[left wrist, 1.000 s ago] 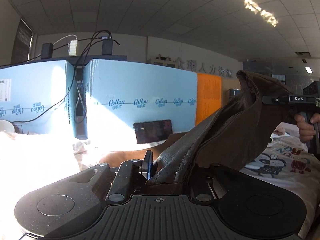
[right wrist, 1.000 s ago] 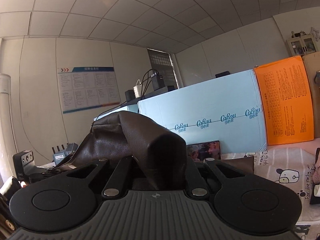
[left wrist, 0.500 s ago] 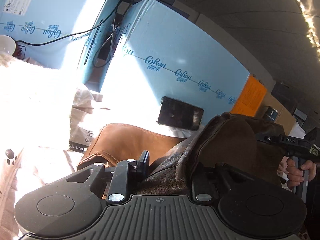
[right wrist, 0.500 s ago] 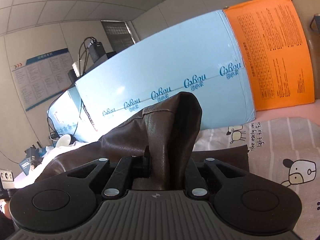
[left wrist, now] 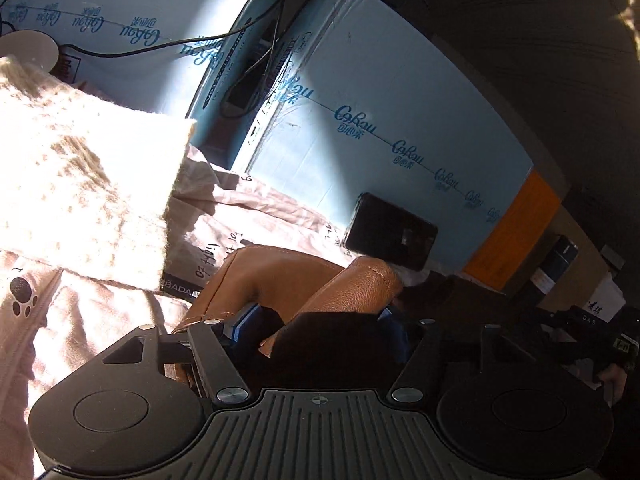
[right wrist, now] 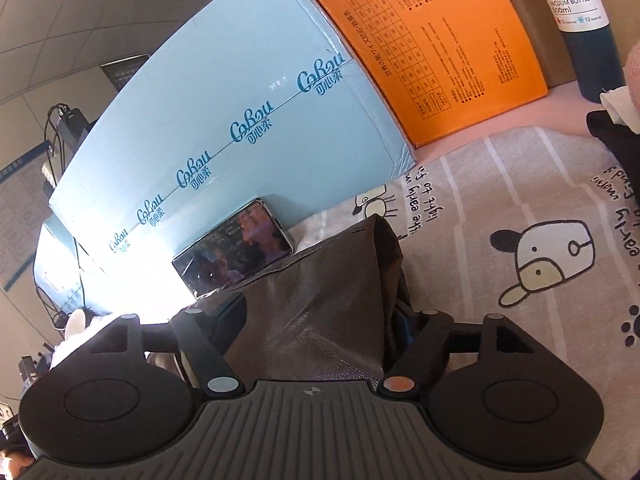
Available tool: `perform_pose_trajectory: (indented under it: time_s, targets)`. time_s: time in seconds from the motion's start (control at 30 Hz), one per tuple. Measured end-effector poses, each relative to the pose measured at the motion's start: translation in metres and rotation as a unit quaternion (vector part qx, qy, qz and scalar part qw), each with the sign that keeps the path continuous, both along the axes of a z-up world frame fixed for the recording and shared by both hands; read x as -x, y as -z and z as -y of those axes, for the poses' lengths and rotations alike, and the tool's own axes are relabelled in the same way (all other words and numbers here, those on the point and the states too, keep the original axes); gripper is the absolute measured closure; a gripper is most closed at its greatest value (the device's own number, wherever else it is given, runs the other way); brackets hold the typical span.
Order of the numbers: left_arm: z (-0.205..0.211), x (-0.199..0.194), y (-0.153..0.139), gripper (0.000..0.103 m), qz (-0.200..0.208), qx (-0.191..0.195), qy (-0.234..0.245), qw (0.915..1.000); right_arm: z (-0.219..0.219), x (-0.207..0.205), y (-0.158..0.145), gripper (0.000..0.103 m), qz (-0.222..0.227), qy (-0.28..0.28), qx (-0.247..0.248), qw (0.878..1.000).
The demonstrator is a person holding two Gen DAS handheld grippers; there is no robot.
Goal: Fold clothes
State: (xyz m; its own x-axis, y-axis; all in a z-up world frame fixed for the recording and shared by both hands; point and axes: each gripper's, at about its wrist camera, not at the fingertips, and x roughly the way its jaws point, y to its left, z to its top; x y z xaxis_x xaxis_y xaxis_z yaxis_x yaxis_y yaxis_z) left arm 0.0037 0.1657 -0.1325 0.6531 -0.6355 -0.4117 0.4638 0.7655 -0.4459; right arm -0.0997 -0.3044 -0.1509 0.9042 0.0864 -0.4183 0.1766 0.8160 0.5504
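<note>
A brown leather garment (left wrist: 280, 280) lies low over the printed bed sheet (left wrist: 100, 320). My left gripper (left wrist: 316, 324) has its jaws spread, with a fold of the garment lying between its blue pads. The same garment (right wrist: 320, 300) fills the middle of the right wrist view. My right gripper (right wrist: 316, 320) also stands with jaws apart around the leather, close above the sheet (right wrist: 520, 220). The right gripper and the hand holding it show dimly at the far right of the left wrist view (left wrist: 592, 332).
A cream knitted garment (left wrist: 80, 184) lies at left. Blue cardboard boxes (right wrist: 240, 120) and an orange box (right wrist: 440, 48) line the far edge. A phone (right wrist: 236, 248) leans against the blue box. A dark vacuum bottle (right wrist: 584, 28) stands at right.
Both grippers have come down from mid-air to the sheet, carrying the garment forward and down. Both sets of jaws, shut on the leather before, have spread.
</note>
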Motion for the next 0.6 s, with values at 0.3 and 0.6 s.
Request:
perform_pose_trajectory:
  time_s: [0.3,0.6]
  targets:
    - [0.018,0.005,0.0,0.02,0.027,-0.059,0.006,0.9979,-0.011,0.011,0.0,0.033,-0.018,0.032,0.049,0.998]
    - [0.003,0.007,-0.004,0.086,0.056,-0.037,-0.037,0.997,-0.007,0.013,0.003,0.073,-0.024,0.058,0.068,0.996]
